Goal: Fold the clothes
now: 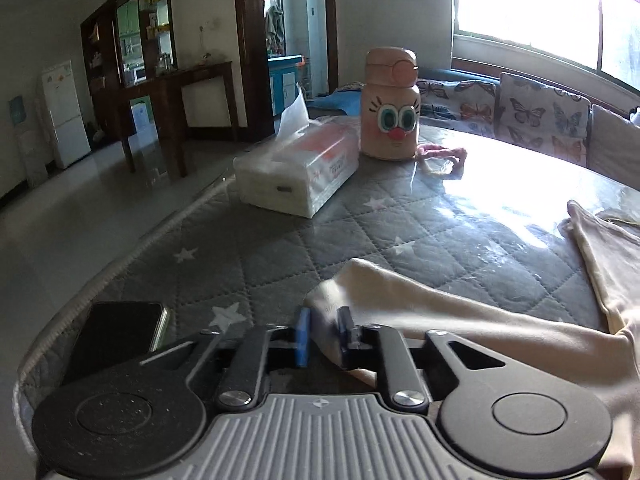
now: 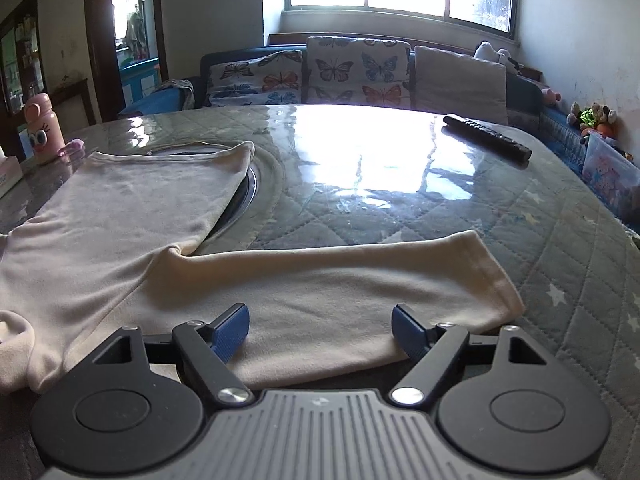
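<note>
Cream shirt (image 2: 120, 216) lies flat on the desk (image 2: 400, 168). Left tongs (image 1: 324, 334) pinch its left sleeve end (image 1: 340, 292). Right tongs (image 2: 320, 330) gape wide, right sleeve (image 2: 360, 280) lying crosswise just ahead.

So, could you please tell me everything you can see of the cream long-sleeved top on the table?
The cream top looks like soft, matte knit. It lies flat on the quilted grey table cover, its body running away from the camera and partly covering a round inset. One sleeve stretches sideways, cuff hemmed, beneath the open right gripper. The left gripper pinches the other sleeve's cuff.
</note>
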